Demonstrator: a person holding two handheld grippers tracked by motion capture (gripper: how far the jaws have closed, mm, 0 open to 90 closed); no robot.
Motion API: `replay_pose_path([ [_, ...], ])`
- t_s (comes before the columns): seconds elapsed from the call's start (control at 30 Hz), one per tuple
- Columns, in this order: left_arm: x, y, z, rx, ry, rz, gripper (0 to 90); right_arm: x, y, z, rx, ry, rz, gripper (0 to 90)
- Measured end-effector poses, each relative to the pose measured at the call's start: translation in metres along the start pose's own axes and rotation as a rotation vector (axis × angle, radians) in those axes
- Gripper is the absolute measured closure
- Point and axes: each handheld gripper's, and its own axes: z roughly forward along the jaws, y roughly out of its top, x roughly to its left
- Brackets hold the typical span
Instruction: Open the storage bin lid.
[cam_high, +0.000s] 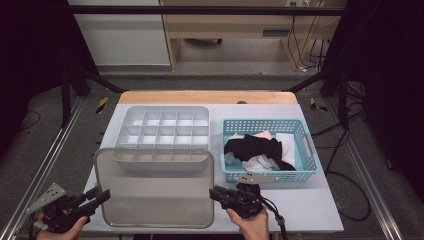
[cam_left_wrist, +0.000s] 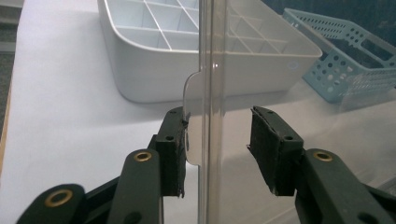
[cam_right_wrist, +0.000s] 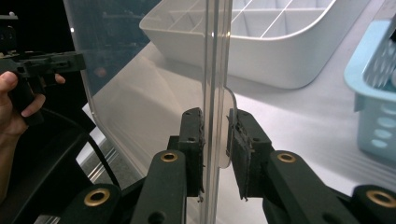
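A: Where is the clear lid (cam_high: 155, 187)?

B: It lies near the front of the white table (cam_high: 310, 210), left of centre. Its far edge reaches the near wall of the white divided box (cam_high: 162, 132), and through the plastic you can see that wall.

A: And who has hold of it?

B: The right gripper (cam_high: 216, 193) is at the lid's right edge. In the right gripper view its two black pads (cam_right_wrist: 191, 140) are clamped on the rim of the lid (cam_right_wrist: 212, 93), one on each face, just by a small rounded tab. That one is grasping the lid.

A: The left gripper (cam_high: 100, 196)?

B: It sits at the lid's near left corner. In the left gripper view the rim (cam_left_wrist: 210, 93) stands between the jaws. The left pad (cam_left_wrist: 170, 149) lies against the tab, but the right pad stands well clear of the plastic, so the jaws are released, straddling the edge without pinching it.

A: What else is around?

B: The divided box sits far of the lid, its compartments bare as far as I can see. To its right, a light blue basket (cam_high: 305, 145) holds black and white cloth (cam_high: 255, 150), with a bit of pink at the back. The basket is just beyond the right gripper. A hand (cam_high: 250, 225) holds each gripper from the near edge.
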Motion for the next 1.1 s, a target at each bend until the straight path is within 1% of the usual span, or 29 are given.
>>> replay_pose_path([
  [0.07,0.001,-0.003,0.000,0.009,0.004,-0.006,55.8,-0.001,-0.002,0.002,0.009,0.003,0.009,75.3],
  [0.13,0.001,-0.005,-0.001,0.015,0.010,-0.003,55.8,-0.002,-0.005,0.005,0.020,0.004,0.016,75.1],
  [0.2,0.001,-0.009,0.000,0.033,0.014,-0.007,56.0,-0.004,-0.010,0.009,0.032,0.005,0.029,74.8],
  [0.3,0.002,-0.011,0.000,0.043,0.011,-0.010,56.3,-0.006,-0.016,0.011,0.046,0.001,0.042,74.6],
  [0.37,0.002,-0.013,0.001,0.049,0.013,-0.010,56.3,-0.006,-0.018,0.012,0.055,-0.001,0.042,74.6],
  [0.53,0.003,-0.020,0.002,0.081,0.020,-0.012,56.4,-0.009,-0.024,0.016,0.074,-0.004,0.052,74.2],
  [0.63,0.005,-0.027,0.005,0.100,0.016,-0.033,56.3,-0.010,-0.028,0.020,0.094,-0.013,0.053,74.1],
  [0.67,0.006,-0.029,0.005,0.107,0.016,-0.033,56.3,-0.011,-0.030,0.022,0.100,-0.019,0.047,73.9],
  [0.73,0.008,-0.033,0.006,0.115,0.014,-0.046,56.2,-0.012,-0.032,0.025,0.111,-0.026,0.048,73.3],
  [0.77,0.009,-0.035,0.006,0.118,0.013,-0.049,56.2,-0.012,-0.033,0.026,0.116,-0.024,0.058,73.1],
  [0.8,0.010,-0.036,0.007,0.121,0.011,-0.053,56.2,-0.013,-0.034,0.027,0.120,-0.025,0.058,72.8],
  [0.9,0.010,-0.039,0.008,0.132,0.013,-0.058,56.0,-0.013,-0.037,0.030,0.134,-0.031,0.058,71.8],
  [1.1,0.010,-0.041,0.013,0.162,0.029,-0.055,54.0,-0.016,-0.041,0.035,0.151,-0.043,0.056,68.6],
])
